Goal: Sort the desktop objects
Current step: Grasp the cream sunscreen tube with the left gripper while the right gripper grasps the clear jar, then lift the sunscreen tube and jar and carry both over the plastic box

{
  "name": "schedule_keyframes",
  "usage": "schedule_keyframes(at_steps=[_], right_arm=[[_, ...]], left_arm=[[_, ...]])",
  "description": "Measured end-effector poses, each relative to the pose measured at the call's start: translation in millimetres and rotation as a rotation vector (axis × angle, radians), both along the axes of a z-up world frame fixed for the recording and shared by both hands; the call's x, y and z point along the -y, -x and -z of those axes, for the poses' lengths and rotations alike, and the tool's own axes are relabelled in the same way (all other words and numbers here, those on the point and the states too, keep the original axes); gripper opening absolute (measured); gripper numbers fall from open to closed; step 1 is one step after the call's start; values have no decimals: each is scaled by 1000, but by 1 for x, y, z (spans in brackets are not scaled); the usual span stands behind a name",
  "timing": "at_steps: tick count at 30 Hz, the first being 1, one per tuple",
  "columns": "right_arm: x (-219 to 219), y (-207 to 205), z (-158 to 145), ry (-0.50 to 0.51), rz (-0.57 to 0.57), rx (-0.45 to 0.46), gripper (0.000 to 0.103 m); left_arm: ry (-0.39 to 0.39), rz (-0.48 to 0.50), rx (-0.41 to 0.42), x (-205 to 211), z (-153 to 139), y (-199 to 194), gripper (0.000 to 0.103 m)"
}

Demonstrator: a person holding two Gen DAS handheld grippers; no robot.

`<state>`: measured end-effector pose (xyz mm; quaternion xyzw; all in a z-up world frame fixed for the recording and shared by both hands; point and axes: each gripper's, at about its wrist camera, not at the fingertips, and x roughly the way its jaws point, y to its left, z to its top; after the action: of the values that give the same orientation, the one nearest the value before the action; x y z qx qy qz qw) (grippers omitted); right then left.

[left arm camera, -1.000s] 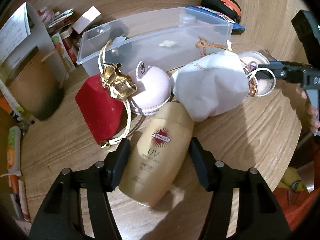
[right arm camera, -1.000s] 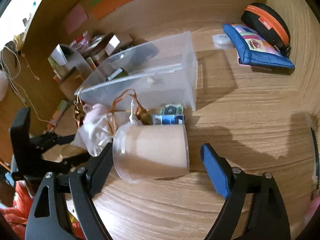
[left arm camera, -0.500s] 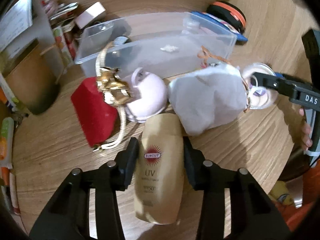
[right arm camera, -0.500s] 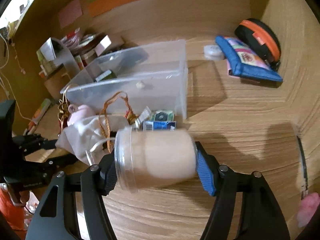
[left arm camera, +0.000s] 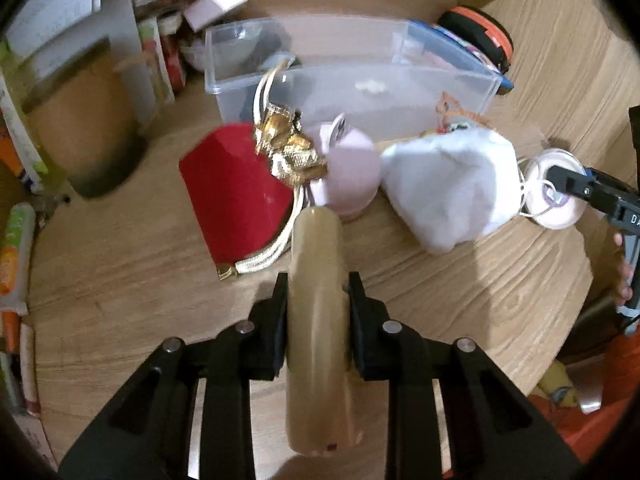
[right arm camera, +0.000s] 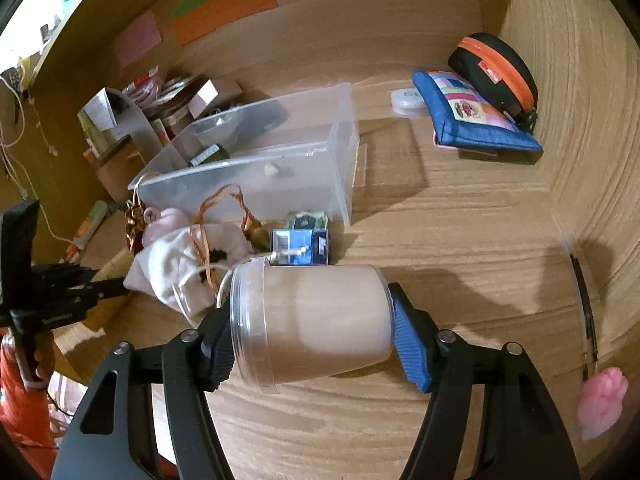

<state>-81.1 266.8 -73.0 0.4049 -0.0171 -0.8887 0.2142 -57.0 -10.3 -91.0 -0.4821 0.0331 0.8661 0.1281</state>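
Gripping the beige sunscreen bottle (left arm camera: 318, 320) edge-on, my left gripper (left arm camera: 317, 300) has both black fingers (left arm camera: 276, 320) pressed flat against its sides, the bottle running lengthwise between them above the wooden desk (left arm camera: 460, 300). Its far end sits just beside the pink round case (left arm camera: 352, 172) and the red pouch (left arm camera: 236, 200) (the gold ornament (left arm camera: 290, 152) lies on that pouch). My right gripper (right arm camera: 310, 328) comes in low and level, clamped on the clear jar (right arm camera: 316, 320), which lies sideways with lid end against the black finger and base against the blue pad (right arm camera: 408, 344). Behind the jar stand the white cloth bag (right arm camera: 172, 264) and the clear plastic bin (right arm camera: 280, 168), with the blue pouch (right arm camera: 476, 120) well apart.
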Motion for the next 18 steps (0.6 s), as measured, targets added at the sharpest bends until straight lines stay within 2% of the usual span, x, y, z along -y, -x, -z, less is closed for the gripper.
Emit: schedule_keyframes(at_steps=[7,18], right_arm=[[-3,2,3,24,21,0,63],[-5,3,-31,78,13,-66,63]], left_arm=[[63,-47,-73,-11,1,3,26],[-71,-103,-185,5,-35,-15,25]])
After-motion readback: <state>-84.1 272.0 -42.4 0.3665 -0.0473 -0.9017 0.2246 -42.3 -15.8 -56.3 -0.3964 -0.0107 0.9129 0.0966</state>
